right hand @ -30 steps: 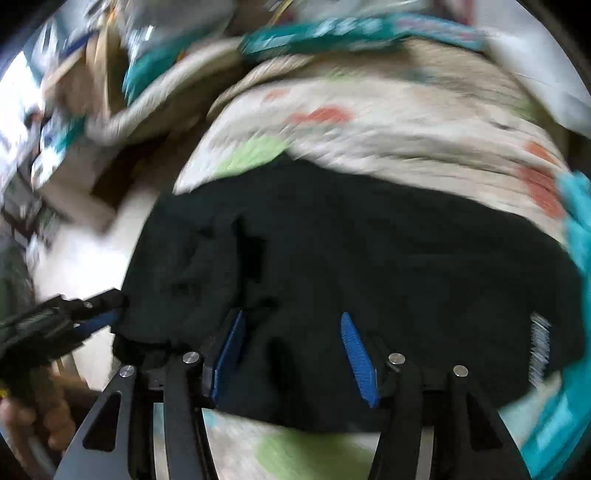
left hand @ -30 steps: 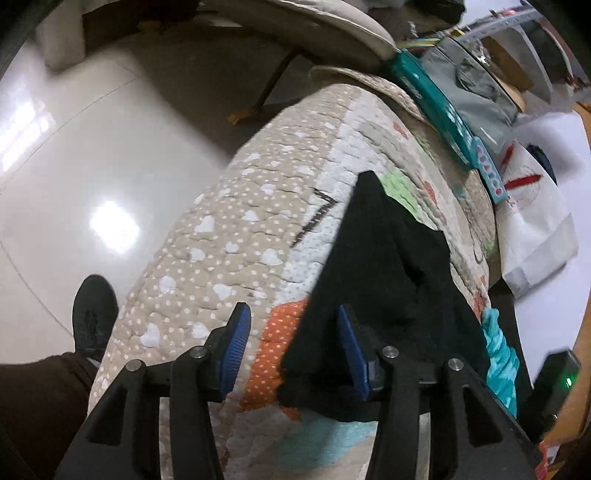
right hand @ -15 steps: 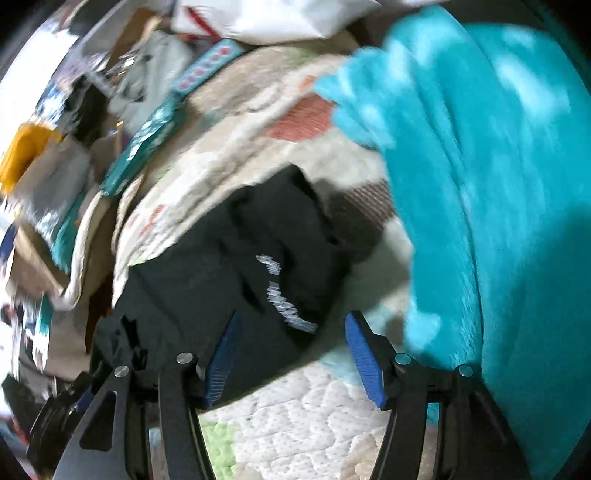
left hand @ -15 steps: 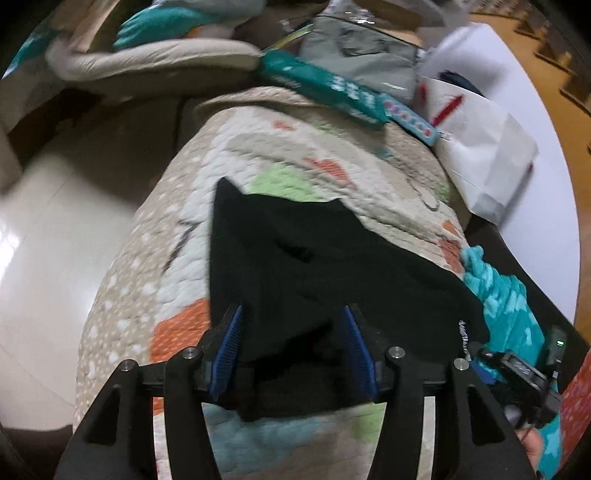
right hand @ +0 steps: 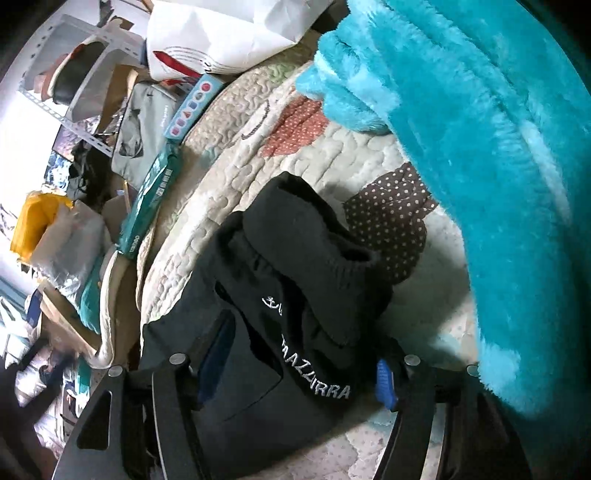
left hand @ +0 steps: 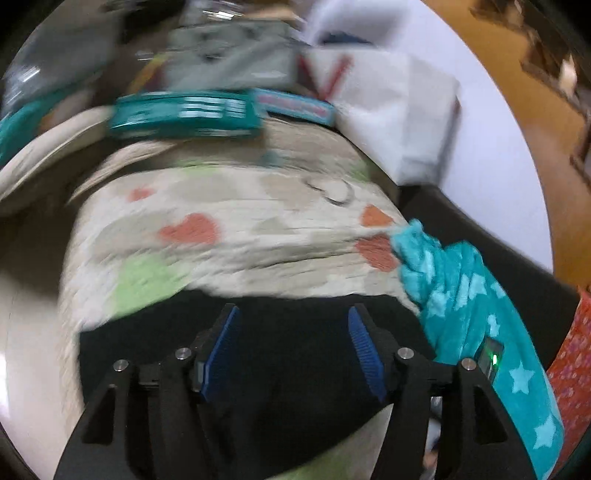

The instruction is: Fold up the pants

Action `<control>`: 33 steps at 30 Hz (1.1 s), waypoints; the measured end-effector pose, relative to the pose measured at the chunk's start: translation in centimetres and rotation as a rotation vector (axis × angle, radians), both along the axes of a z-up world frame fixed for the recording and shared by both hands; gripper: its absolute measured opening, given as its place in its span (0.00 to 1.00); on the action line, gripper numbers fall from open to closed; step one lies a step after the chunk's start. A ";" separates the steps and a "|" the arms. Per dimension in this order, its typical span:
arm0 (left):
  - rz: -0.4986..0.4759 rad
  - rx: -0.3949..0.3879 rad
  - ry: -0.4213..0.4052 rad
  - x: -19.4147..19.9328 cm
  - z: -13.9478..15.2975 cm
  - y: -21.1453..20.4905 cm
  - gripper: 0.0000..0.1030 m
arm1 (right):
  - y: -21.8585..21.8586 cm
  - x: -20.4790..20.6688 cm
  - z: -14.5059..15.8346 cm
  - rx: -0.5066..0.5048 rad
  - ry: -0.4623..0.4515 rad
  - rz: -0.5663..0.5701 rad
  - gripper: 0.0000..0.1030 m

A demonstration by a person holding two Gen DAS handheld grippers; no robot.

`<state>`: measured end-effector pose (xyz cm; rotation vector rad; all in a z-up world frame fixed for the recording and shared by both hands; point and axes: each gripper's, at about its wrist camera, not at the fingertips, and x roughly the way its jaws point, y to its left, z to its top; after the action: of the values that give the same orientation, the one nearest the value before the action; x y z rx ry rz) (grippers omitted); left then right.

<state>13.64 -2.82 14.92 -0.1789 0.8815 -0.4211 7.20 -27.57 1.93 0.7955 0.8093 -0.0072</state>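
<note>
The black pants (left hand: 288, 369) lie bunched on a quilted patchwork bed cover (left hand: 240, 229). In the right wrist view the pants (right hand: 280, 295) show white "MAZARRA" lettering and a ribbed waistband. My left gripper (left hand: 291, 350) is open, its blue pads spread just above the black fabric. My right gripper (right hand: 303, 365) is open, its jaws wide on either side of the lettered part of the pants; the fabric bulges up between them.
A fluffy teal blanket (right hand: 480, 155) with stars (left hand: 476, 317) lies right of the pants. A teal box (left hand: 184, 114), a white paper bag (right hand: 221, 33) and grey bags sit at the cover's far edge. Cluttered shelves (right hand: 74, 85) and boxes stand at left.
Both grippers stay open. The left view has swung right and forward over the pants. The right gripper has moved in, so the lettered part now lies between its jaws.
</note>
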 end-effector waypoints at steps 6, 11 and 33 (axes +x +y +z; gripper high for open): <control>-0.282 0.137 0.156 6.9 -3.1 -14.0 0.59 | -0.5 -0.5 -0.5 0.070 -0.013 0.003 0.69; -0.482 0.254 0.302 8.6 -8.3 -21.9 0.59 | -0.7 -0.5 -0.6 0.086 0.003 0.002 0.66; -0.180 -0.087 0.120 1.8 0.8 0.7 0.05 | 17.6 -3.1 10.9 -0.371 -0.295 0.528 0.18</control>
<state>15.47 -2.15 15.68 -0.2072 1.0015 -0.6223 4.07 -9.99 12.81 0.2095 0.6879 0.4107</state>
